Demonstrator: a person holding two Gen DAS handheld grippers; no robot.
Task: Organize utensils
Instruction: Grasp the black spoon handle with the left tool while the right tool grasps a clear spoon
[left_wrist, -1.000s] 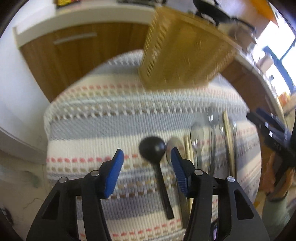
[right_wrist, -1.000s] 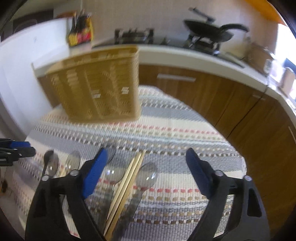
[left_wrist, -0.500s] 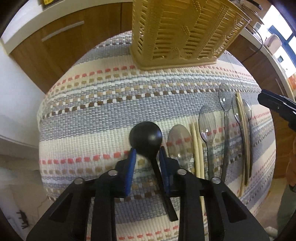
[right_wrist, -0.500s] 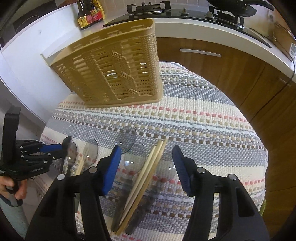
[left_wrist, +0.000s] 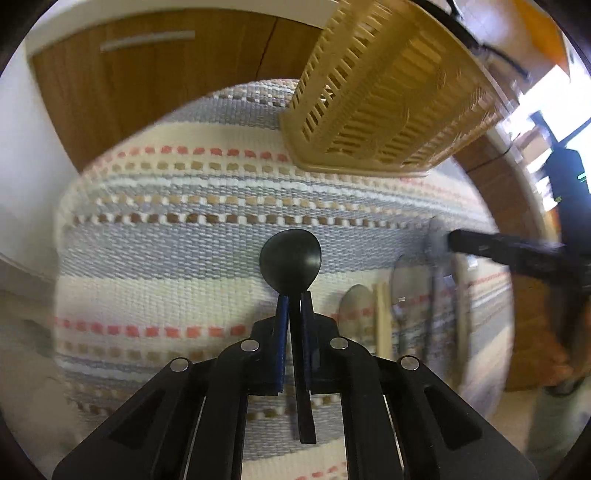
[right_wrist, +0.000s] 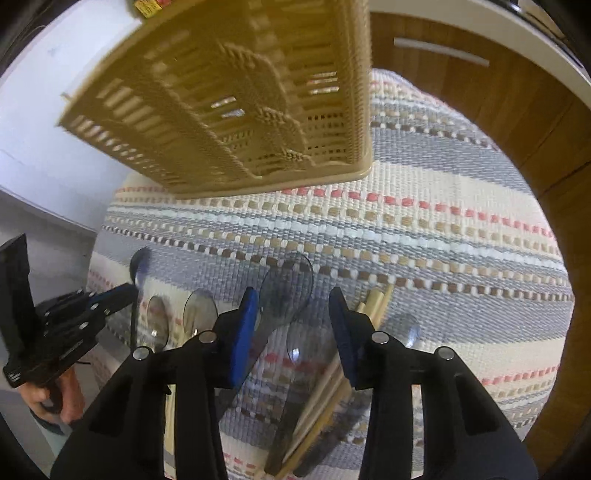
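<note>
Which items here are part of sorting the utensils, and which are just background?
Part of the job:
- black spoon, clamped in the left gripper
- clear spoons under the closing right gripper
- chopsticks
- tan slotted basket

Just background:
- striped cloth
- wooden cabinets
- white counter

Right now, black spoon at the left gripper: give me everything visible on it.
The black spoon is matte, plastic-looking, with a round bowl and a slim flat handle. The left gripper is shut on its neck just below the bowl, blue fingers pressing both sides. The bowl points away from the camera, toward the woven basket; the handle runs back between the fingers. It lies over the striped cloth; whether it touches the cloth is unclear.
</note>
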